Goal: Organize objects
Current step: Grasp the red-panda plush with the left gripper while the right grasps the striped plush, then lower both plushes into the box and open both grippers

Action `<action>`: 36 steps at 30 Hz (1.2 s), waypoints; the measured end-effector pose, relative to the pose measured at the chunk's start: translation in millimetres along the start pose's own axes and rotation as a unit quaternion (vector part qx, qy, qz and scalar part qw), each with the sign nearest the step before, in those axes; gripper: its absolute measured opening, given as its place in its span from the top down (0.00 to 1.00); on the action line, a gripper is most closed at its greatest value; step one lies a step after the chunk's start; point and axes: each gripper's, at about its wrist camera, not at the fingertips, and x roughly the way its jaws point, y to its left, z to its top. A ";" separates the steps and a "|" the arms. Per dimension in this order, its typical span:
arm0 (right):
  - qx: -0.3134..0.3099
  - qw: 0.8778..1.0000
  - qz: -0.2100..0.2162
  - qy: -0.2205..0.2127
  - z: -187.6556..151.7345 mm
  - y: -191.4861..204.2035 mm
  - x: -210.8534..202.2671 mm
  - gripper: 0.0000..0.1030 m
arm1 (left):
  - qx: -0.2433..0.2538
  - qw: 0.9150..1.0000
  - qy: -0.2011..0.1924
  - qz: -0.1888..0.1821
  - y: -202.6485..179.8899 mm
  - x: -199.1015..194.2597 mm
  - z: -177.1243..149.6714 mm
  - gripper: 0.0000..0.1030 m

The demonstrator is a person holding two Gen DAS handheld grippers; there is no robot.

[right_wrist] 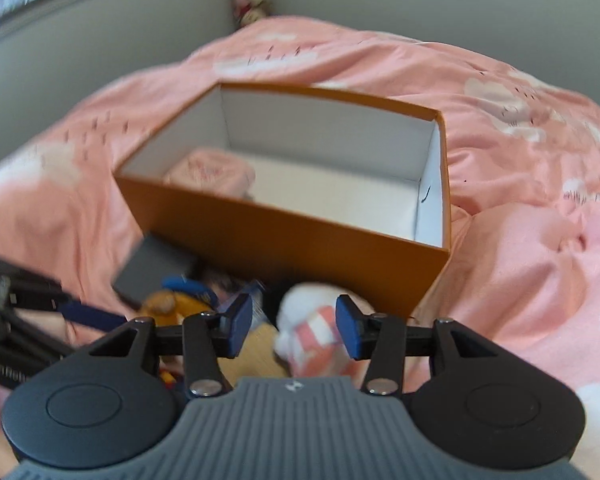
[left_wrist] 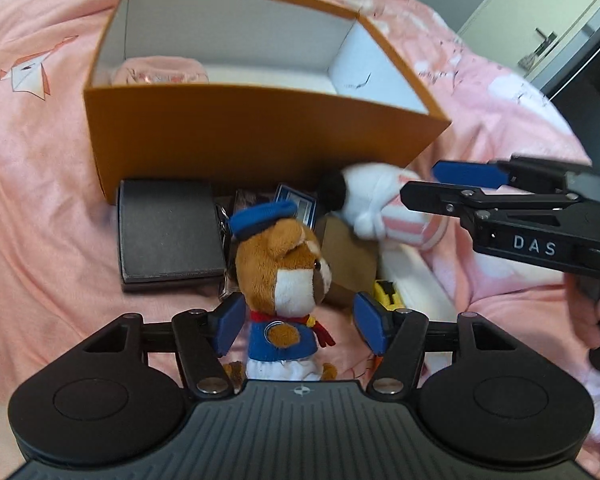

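Before me the box (left_wrist: 260, 136) sits on the bedspread (left_wrist: 40, 200); bear (left_wrist: 284, 276), case (left_wrist: 168, 232) and dog (left_wrist: 376, 204) lie in front of it

Pink bedspread (left_wrist: 40, 184) (cloud print), grey wall (right_wrist: 100, 40), door (left_wrist: 540, 20)
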 end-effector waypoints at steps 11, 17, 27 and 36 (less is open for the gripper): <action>-0.244 0.961 -0.038 0.121 17.1 41.4 46.7 0.35 | -0.011 1.000 0.013 0.016 7.1 19.7 -1.2 0.45; -0.290 0.939 -0.066 0.174 17.0 48.1 76.5 0.33 | -0.019 1.000 0.015 0.001 12.5 25.3 -2.2 0.45; -0.234 0.954 -0.066 0.175 21.0 18.5 61.6 0.41 | -0.019 1.000 0.011 -0.004 10.4 18.9 -8.0 0.55; -0.069 0.988 0.006 0.136 37.6 -33.2 1.9 0.44 | -0.053 0.997 -0.023 -0.051 19.2 -21.5 -0.2 0.56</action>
